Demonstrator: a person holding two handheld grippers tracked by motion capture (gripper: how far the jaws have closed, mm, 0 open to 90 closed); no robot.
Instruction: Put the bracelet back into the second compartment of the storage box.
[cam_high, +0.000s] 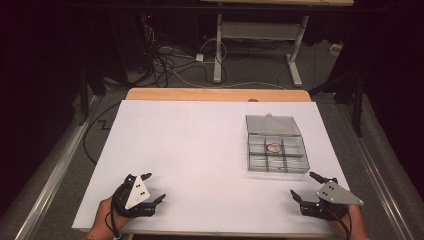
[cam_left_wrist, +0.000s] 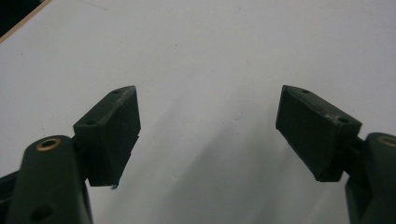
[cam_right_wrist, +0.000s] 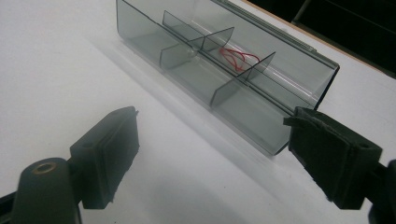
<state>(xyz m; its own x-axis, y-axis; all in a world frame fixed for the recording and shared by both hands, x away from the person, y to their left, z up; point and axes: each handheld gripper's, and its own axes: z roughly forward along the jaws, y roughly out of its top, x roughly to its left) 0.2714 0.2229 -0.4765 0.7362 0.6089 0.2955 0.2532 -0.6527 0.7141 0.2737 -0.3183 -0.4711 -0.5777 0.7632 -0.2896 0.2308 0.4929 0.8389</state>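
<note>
High view: start pose, both claws idle; left claw (cam_high: 148, 186) and right claw (cam_high: 305, 185) wide open, empty, at near tabletop (cam_high: 200, 145) edge. Clear compartment box (cam_high: 276, 145), lid open, sits far right. Left gripper view: bare tabletop. Right gripper view: box just ahead, red loop (cam_right_wrist: 237, 58) in a middle cell; next, probably reach in.

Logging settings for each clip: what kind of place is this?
Probably a lab or workshop recording station: a table covered by a white board, cables strewn over the floor behind it, and another desk's metal legs against dark surroundings.
</note>
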